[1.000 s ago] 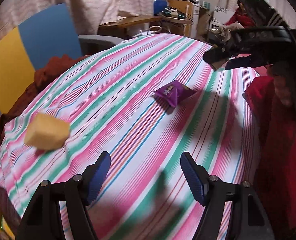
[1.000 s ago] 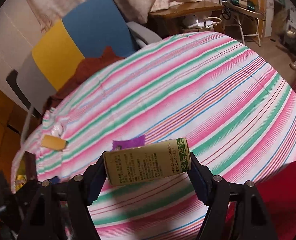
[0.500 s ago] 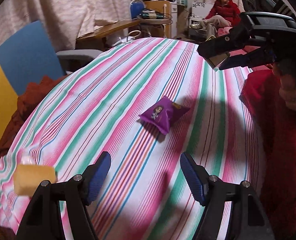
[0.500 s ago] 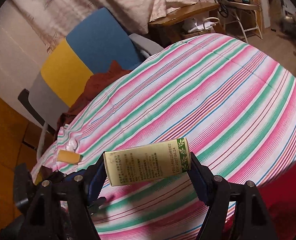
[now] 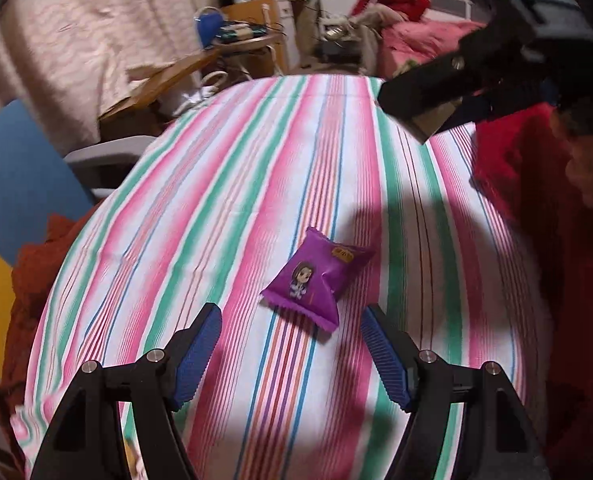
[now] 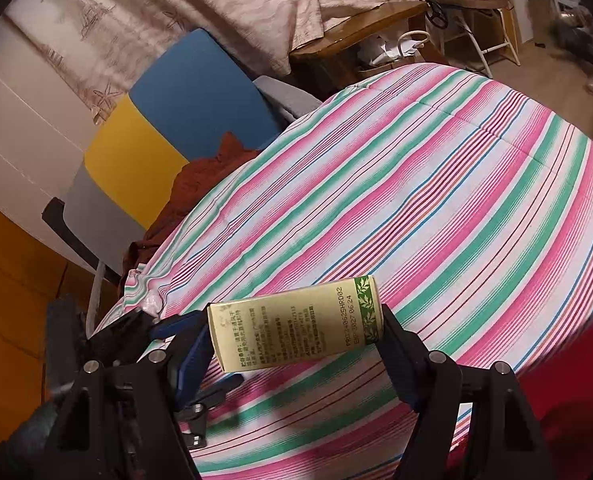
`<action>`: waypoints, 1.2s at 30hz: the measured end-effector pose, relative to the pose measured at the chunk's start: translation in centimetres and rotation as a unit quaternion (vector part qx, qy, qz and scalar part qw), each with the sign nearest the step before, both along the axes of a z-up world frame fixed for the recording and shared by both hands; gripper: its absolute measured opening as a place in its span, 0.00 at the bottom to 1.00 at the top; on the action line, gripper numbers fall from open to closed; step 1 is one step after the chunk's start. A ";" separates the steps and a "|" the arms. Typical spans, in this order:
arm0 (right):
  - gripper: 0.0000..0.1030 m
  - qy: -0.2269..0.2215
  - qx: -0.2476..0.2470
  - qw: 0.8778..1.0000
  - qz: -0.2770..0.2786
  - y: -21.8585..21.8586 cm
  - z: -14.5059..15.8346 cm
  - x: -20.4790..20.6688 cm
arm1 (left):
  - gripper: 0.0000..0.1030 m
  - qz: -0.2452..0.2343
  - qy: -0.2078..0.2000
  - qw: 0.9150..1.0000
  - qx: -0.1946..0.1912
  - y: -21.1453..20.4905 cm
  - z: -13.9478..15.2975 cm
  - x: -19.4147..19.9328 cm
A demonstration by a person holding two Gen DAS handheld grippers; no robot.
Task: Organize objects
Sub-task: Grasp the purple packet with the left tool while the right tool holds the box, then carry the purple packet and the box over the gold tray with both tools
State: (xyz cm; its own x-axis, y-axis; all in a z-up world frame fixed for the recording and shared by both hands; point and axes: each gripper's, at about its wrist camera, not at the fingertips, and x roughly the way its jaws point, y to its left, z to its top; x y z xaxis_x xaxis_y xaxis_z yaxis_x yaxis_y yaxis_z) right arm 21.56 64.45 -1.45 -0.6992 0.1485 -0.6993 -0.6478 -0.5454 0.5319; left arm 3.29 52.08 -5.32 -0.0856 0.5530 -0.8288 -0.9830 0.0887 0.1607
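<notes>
Purple packet (image 5: 316, 282) now nearer spread left fingers (image 5: 198, 350); right fingers (image 6: 194, 350) clamp box (image 6: 296, 330).

Clamping a pale green printed cardboard box (image 6: 296, 326) crosswise between blue-padded fingers (image 6: 190, 354) of the right gripper (image 6: 296, 344), above a pink-and-green striped cloth-covered counter (image 6: 436, 184).

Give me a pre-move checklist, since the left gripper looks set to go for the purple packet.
1. Left gripper open: ok.
2. Packet lined up between its fingers, just ahead: ok.
3. Packet flat on the cloth, nothing touching it: ok.
4. Right gripper shut on the box: ok.
5. Right gripper held above and beyond the packet, out of the path: ok.
6. Place to put the packet: cannot tell.
</notes>
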 end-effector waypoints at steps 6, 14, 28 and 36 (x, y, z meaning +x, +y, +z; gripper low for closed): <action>0.75 0.002 -0.012 1.000 -0.004 0.4 -0.4 0.2 | 0.71 -0.032 0.010 0.999 -0.014 2.6 -1.0 0.8; 0.75 0.008 -0.015 1.000 -0.001 0.4 -0.4 0.2 | 0.57 -0.038 0.003 0.999 -0.031 4.9 -3.0 1.0; 0.74 -0.017 -0.017 1.000 -0.001 0.6 -0.7 -0.2 | 0.36 0.114 -0.137 0.984 -0.005 -0.4 -3.1 -1.6; 0.74 -0.035 -0.016 0.999 0.003 0.6 -0.9 -0.6 | 0.36 0.187 -0.141 0.972 0.033 -7.2 -1.6 -1.4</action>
